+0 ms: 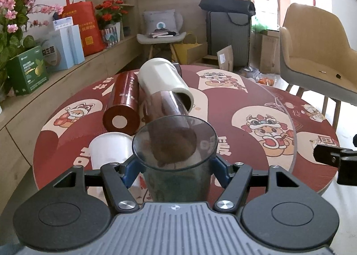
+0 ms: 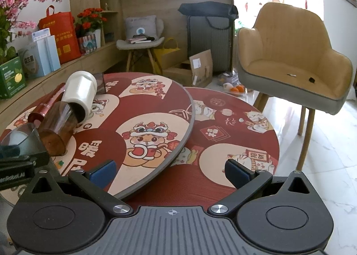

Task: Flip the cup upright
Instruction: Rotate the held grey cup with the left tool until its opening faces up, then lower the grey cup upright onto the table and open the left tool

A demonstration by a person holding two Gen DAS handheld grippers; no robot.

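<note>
My left gripper is shut on a smoky transparent grey cup, held upright with its round open rim toward the camera, just above the red round table. The same cup shows at the left edge of the right wrist view, with the left gripper body under it. My right gripper is open and empty, over the table's near right part, apart from the cup.
A clear brown tumbler lies on its side with its mouth inside a white cup, also on its side. A red cylinder lies to their left. A white cup sits beside my left fingers. A beige chair stands to the right.
</note>
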